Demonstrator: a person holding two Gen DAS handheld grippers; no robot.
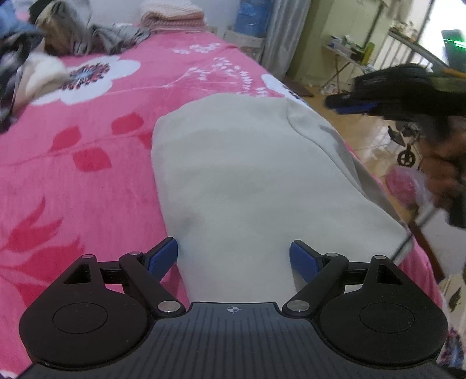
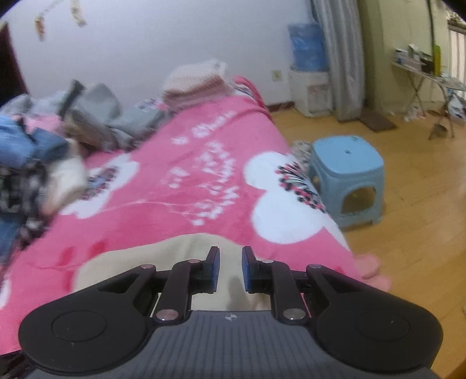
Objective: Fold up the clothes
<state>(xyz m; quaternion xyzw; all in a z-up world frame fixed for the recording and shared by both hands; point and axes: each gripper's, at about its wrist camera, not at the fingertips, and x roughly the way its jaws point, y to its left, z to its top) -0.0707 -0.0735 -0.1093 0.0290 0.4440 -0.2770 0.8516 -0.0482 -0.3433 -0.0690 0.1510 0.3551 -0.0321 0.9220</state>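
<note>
On the pink floral blanket (image 1: 87, 180), going from the left, a loose heap of unfolded clothes (image 1: 26, 58) lies near the head of the bed, with a folded knit stack (image 1: 171, 13) behind it. Next comes the cream garment (image 1: 247, 180), spread flat along the bed's right edge, its far corner doubled over in 1 fold. The left gripper (image 1: 233, 258) hovers over the near end of it with its 2 blue fingers (image 1: 163, 256) spread wide and nothing between them. Further right, the right gripper (image 2: 230, 268) sits low above the same cloth, its pads close together with a narrow gap showing and no fabric pinched; in the left camera it is only a dark blur. Whether this garment is midway through folding or being laid down, I cannot tell. For any grasp here, I would say each gripper should bite 1 edge squarely and lift evenly, so the soft cloth does not bunch or slide off toward the blue stool (image 2: 346, 177).
</note>
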